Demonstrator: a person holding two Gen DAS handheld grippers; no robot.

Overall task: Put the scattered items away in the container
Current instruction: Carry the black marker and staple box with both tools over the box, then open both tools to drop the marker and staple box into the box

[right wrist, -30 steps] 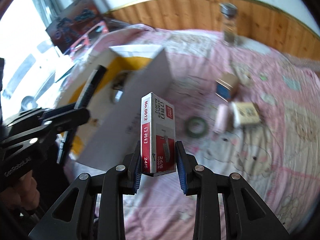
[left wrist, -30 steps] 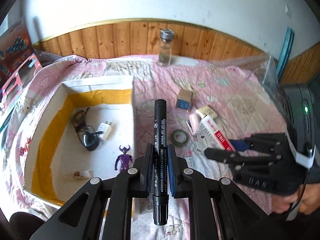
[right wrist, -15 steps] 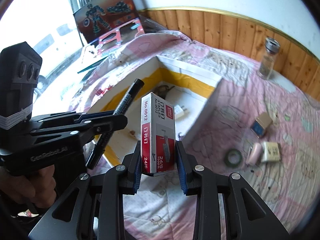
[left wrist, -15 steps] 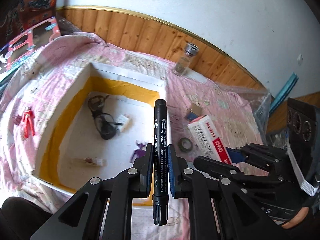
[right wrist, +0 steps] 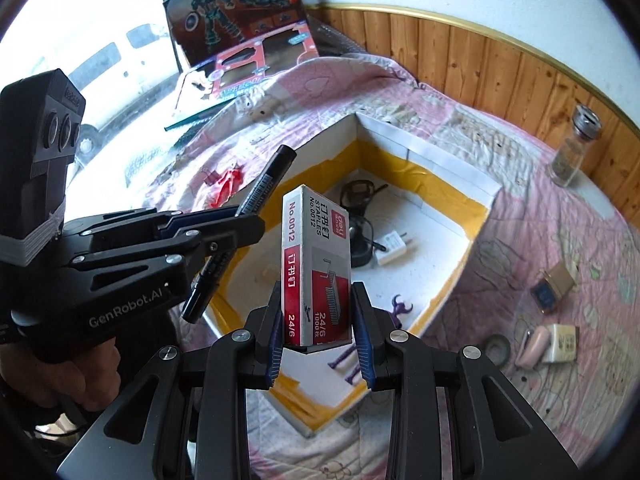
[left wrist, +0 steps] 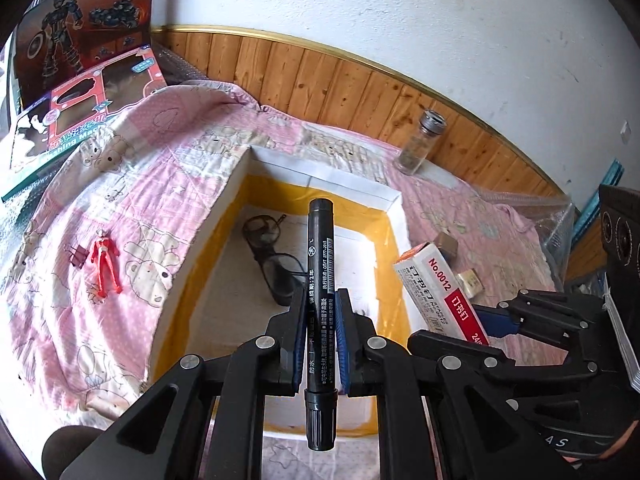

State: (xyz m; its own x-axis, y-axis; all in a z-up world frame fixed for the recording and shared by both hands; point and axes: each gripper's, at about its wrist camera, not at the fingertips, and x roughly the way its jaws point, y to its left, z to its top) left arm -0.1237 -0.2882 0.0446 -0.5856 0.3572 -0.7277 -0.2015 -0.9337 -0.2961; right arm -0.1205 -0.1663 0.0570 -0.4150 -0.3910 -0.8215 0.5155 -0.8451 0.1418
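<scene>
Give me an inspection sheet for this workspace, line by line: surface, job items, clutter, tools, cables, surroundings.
Surface: pink patterned quilt, rumpled.
Job's things: white container with yellow-taped inner walls holds eyeglasses, a white plug adapter and a purple figure. Black marker and staple box are held over it.
Clutter: on the quilt, red figure, tape roll, pink case, cream box, small brown box, glass jar.
Grippers: left tool shut on the marker; right tool shut on the staple box.
Cables: nothing seen.
Surroundings: wood-panelled wall, toy packaging at the quilt's edge.
</scene>
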